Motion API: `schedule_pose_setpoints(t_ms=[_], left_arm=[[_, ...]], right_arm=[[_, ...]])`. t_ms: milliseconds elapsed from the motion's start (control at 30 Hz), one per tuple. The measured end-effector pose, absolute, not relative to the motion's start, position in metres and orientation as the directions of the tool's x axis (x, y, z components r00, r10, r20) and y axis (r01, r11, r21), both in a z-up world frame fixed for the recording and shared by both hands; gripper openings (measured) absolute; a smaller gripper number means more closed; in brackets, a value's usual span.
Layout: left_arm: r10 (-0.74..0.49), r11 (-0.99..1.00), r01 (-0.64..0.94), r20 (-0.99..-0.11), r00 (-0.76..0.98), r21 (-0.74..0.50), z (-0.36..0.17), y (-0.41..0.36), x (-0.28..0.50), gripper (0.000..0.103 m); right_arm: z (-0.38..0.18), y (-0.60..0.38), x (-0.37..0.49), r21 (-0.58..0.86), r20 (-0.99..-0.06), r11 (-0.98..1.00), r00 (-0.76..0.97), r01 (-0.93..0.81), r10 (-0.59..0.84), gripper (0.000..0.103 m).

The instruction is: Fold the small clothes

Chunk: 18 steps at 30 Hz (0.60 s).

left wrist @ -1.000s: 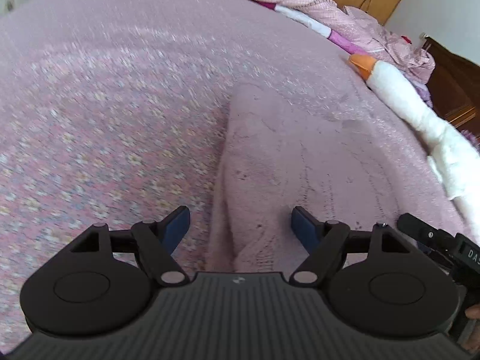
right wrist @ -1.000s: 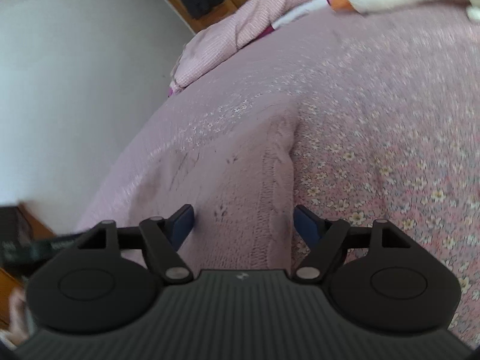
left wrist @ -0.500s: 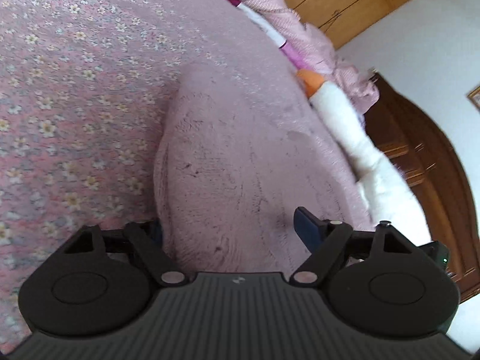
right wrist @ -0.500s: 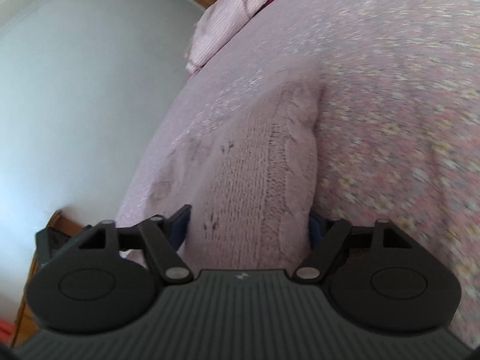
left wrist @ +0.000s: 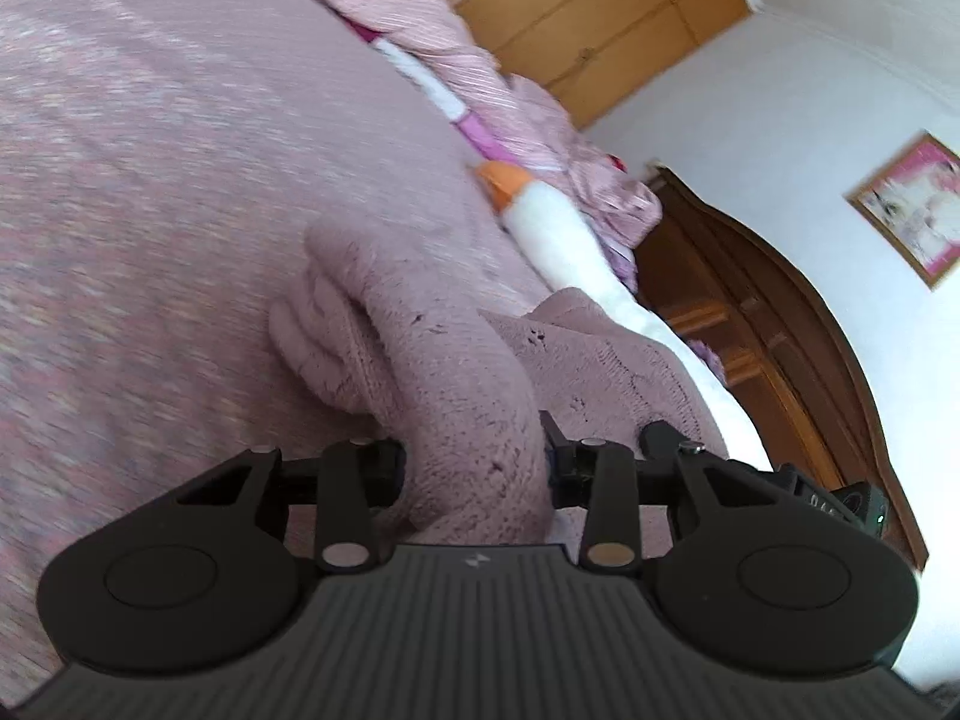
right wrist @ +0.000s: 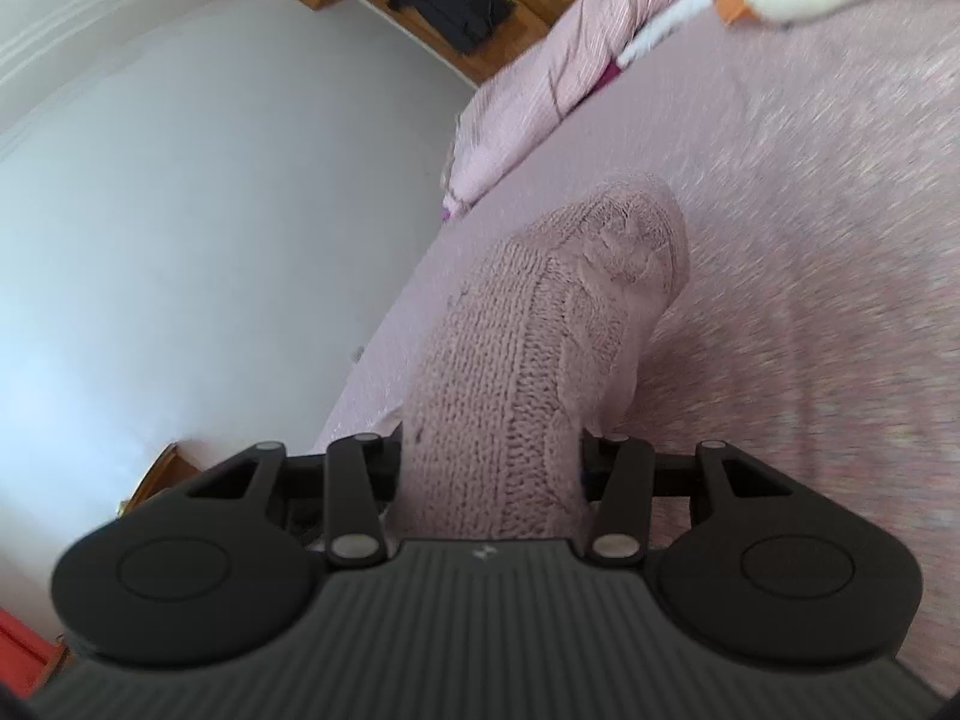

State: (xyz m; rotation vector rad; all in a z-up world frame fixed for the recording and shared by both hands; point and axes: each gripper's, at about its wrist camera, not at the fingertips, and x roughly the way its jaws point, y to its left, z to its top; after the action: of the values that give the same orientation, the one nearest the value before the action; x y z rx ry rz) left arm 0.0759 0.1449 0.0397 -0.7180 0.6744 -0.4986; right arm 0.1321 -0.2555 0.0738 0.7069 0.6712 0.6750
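A pink knitted garment [left wrist: 444, 372] lies on the flowered pink bedspread [left wrist: 150, 192], its near edge raised off the bed. My left gripper [left wrist: 474, 459] is shut on one bunched corner of that edge. In the right wrist view the same knit [right wrist: 540, 324] rises in a thick fold from the bed into my right gripper [right wrist: 489, 471], which is shut on the other corner. Both pairs of fingertips are buried in the fabric. The right gripper's body [left wrist: 840, 501] shows at the left view's right edge, close beside the raised cloth.
A white plush goose with an orange beak [left wrist: 552, 228] lies along the bed's far side, next to a rumpled pink quilt [left wrist: 432, 48]. A dark wooden headboard [left wrist: 780, 324] and wooden wardrobe [left wrist: 594, 24] stand beyond. A white wall [right wrist: 210, 228] borders the bed's other side.
Both grippers went from open around the garment's near edge to shut on it. They have lifted that edge off the bed, so the knit now bunches and stands up.
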Motion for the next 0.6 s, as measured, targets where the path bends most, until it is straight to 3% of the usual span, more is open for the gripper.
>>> schedule_pose_setpoints(t_ms=[167, 400, 600], left_arm=[[-0.65, 0.687, 0.26, -0.413, 0.639, -0.679, 0.042, 0.09, 0.062, 0.043], [-0.554, 0.821, 0.263, -0.597, 0.58, -0.506, 0.014, 0.037, 0.058, 0.048], [-0.508, 0.851, 0.237, -0.619, 0.599, -0.469, 0.026, 0.042, 0.049, 0.05]], right_arm=[[0.071, -0.299, 0.102, 0.731, -0.341, 0.623, 0.643, -0.278, 0.686, 0.049], [0.017, -0.319, 0.099, 0.648, -0.529, 0.753, 0.642, -0.116, 0.555, 0.056], [0.022, -0.316, 0.085, 0.596, -0.538, 0.793, 0.673, -0.122, 0.508, 0.061]])
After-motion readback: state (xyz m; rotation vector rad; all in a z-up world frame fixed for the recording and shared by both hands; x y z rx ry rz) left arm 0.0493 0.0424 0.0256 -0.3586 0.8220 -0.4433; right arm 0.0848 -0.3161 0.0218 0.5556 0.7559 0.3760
